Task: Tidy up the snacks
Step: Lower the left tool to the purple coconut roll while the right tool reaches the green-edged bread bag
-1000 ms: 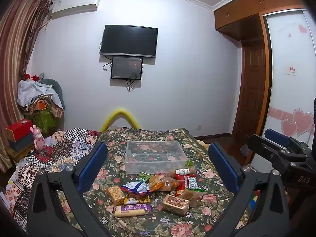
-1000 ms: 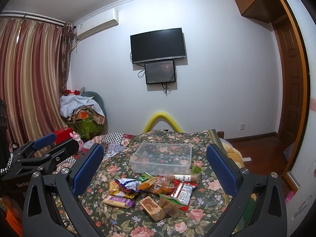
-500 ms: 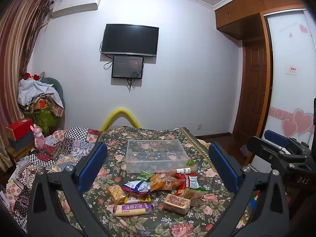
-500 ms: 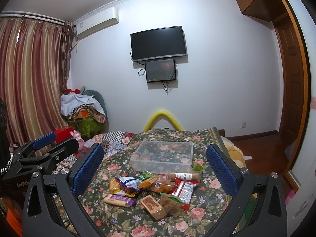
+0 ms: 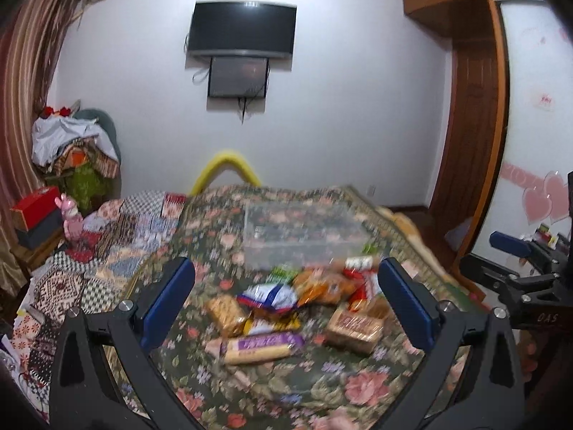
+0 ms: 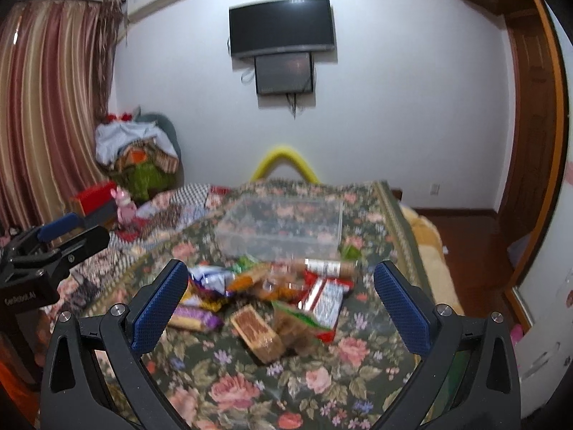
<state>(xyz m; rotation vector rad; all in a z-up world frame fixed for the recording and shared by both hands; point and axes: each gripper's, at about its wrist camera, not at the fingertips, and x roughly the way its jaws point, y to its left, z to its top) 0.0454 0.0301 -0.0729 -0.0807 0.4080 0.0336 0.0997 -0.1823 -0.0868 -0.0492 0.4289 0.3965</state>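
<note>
A pile of snack packets lies on a floral tablecloth: a purple biscuit roll, a brown wafer block, a blue-white bag and orange and red packs. A clear plastic box stands empty behind them; it also shows in the right wrist view. My left gripper is open above the pile, holding nothing. My right gripper is open and empty, also over the pile. Both views are blurred.
A patchwork cloth covers the left side. A pink toy and a red box stand at far left. A yellow chair back rises behind the table. A wardrobe and floor lie on the right.
Both grippers have moved forward and down toward the snack pile, which now looks larger. Their jaws stay open. Nothing on the table has moved.
</note>
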